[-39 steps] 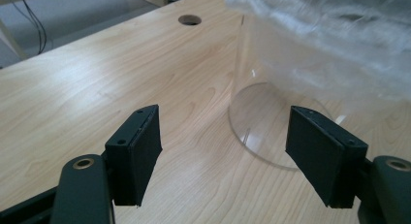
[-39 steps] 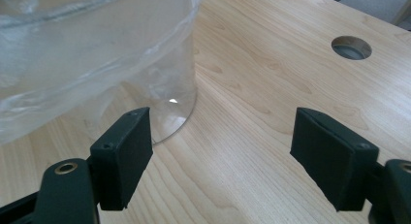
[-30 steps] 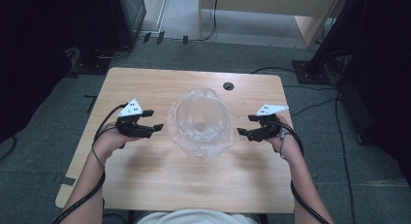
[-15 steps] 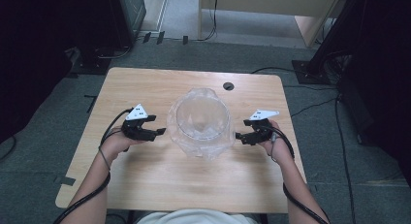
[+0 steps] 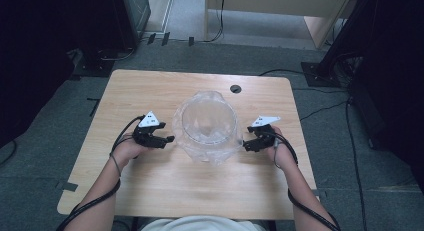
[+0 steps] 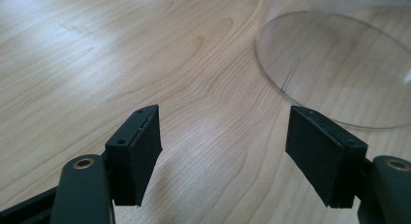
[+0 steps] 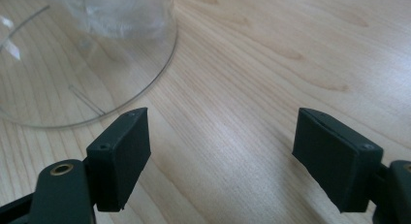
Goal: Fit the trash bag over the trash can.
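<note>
A large clear plastic bowl (image 5: 206,127) stands in the middle of the wooden table (image 5: 165,191). My left gripper (image 5: 169,139) is just left of the bowl, jaws wide apart with nothing between them. In the left gripper view the bowl's clear base rim (image 6: 334,64) lies ahead and to the right of the gripper (image 6: 223,156). My right gripper (image 5: 246,146) is just right of the bowl, also open and empty. The right gripper view shows the bowl's clear base (image 7: 82,64) ahead to the left of the gripper (image 7: 220,161). Both grippers point toward the bowl.
A dark round cable hole (image 5: 235,89) sits in the table's far edge behind the bowl. Bare wood spreads in front of the bowl toward the person. Cables trail from both grippers back along the forearms.
Both grippers have come down lower and closer to the bowl's sides, the left from the left, the right from the right. The bowl has stayed in place.
</note>
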Motion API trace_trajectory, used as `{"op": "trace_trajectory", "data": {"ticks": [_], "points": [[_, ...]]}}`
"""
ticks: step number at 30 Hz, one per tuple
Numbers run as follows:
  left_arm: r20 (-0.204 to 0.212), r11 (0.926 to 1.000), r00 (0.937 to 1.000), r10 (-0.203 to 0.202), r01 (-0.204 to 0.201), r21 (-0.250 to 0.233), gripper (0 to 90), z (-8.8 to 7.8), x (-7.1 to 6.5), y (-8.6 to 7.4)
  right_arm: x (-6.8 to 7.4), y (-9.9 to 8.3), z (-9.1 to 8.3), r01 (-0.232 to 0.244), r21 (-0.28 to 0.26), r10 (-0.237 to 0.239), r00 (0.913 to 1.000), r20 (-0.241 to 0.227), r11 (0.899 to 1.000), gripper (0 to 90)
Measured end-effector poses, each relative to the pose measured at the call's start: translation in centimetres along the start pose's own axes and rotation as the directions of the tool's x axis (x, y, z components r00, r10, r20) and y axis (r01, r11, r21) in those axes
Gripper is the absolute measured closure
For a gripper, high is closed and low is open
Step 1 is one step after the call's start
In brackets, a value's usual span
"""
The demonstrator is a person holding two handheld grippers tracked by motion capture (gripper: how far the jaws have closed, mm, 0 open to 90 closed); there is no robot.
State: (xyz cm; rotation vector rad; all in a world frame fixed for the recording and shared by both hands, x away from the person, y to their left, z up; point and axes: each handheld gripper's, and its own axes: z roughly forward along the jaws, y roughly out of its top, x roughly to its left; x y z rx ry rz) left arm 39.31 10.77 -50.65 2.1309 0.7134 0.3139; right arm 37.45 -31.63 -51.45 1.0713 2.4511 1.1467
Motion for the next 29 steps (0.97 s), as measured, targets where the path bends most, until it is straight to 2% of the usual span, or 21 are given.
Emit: {"op": "trace_trajectory", "data": {"ticks": [3,8,12,14,16,22,29], "points": [[-0.016,0.9998,0.9998,0.014,-0.013,0.013,28.2,0.33,0.13,-0.28,0.06,-0.21,0.36,0.012,0.021,-0.012,0.9999,0.005,1.000,19.8],[-0.022,0.9994,0.9997,-0.011,0.012,0.034,28.5,0.59,0.48,-0.75,-0.15,-0.41,0.59,0.008,-0.008,-0.008,0.9998,0.017,1.000,17.7],[-0.026,0.9994,0.9996,-0.007,0.008,0.033,28.7,0.70,0.36,-0.69,-0.21,-0.43,0.74,0.023,-0.008,-0.023,0.9994,0.028,1.000,15.9],[-0.033,0.9979,0.9995,0.005,-0.002,0.065,28.2,0.90,0.20,-0.63,-0.21,-0.37,0.86,0.035,-0.003,-0.034,0.9985,0.042,0.999,14.4],[-0.038,0.9973,0.9993,-0.001,0.004,0.073,27.1,1.01,0.13,-0.60,-0.05,-0.31,1.00,0.047,0.006,-0.047,0.9973,0.056,0.999,13.0],[-0.041,0.9960,0.9991,-0.002,0.005,0.089,17.8,1.09,-0.02,-0.59,0.13,-0.31,1.04,0.030,0.006,-0.030,0.9969,0.073,1.000,12.6],[-0.045,0.9960,0.9989,-0.010,0.014,0.088,17.8,1.06,-0.05,-0.61,0.29,-0.47,0.90,0.006,0.003,-0.006,0.9946,0.103,1.000,12.5]]}}
